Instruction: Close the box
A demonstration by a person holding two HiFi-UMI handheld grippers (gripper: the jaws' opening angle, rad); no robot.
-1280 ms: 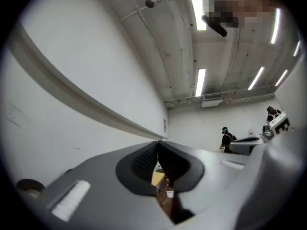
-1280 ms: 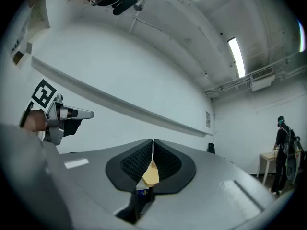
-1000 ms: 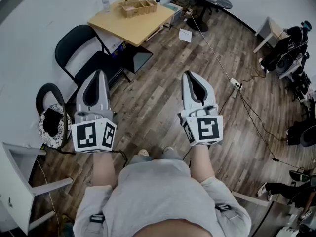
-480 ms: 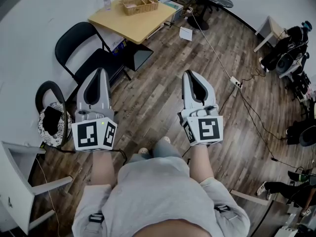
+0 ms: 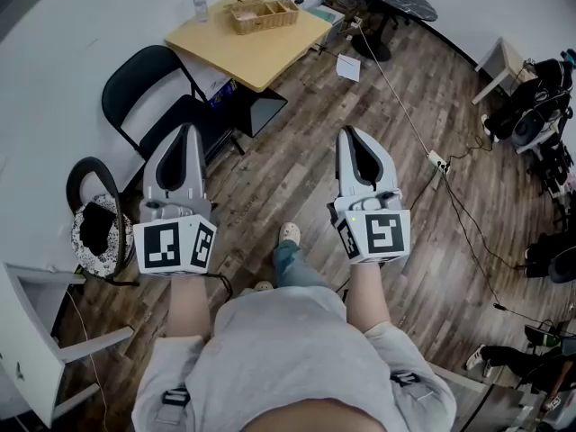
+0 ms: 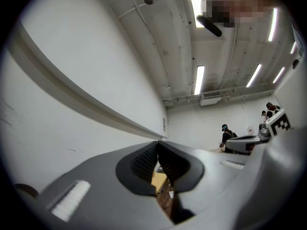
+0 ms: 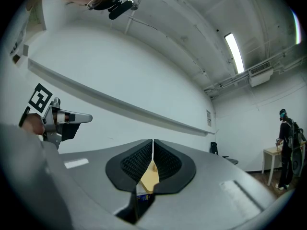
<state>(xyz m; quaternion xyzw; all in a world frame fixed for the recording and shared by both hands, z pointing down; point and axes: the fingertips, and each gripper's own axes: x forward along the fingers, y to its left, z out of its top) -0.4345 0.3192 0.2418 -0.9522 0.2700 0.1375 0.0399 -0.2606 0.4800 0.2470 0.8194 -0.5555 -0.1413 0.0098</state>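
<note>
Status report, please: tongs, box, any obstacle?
Left tongs shut, empty. Right tongs shut, empty. No box identified; open tray on yellow table ahead. Black chair stands near table.

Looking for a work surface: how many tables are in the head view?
3: a yellow table top centre, a black table at the top edge, a white table upper right. White furniture lower left may be a fourth.

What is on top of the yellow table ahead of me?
On the yellow table stand a woven tray with compartments, near the far edge, and a clear bottle by the far left edge. What the tray holds is too small to tell.
</note>
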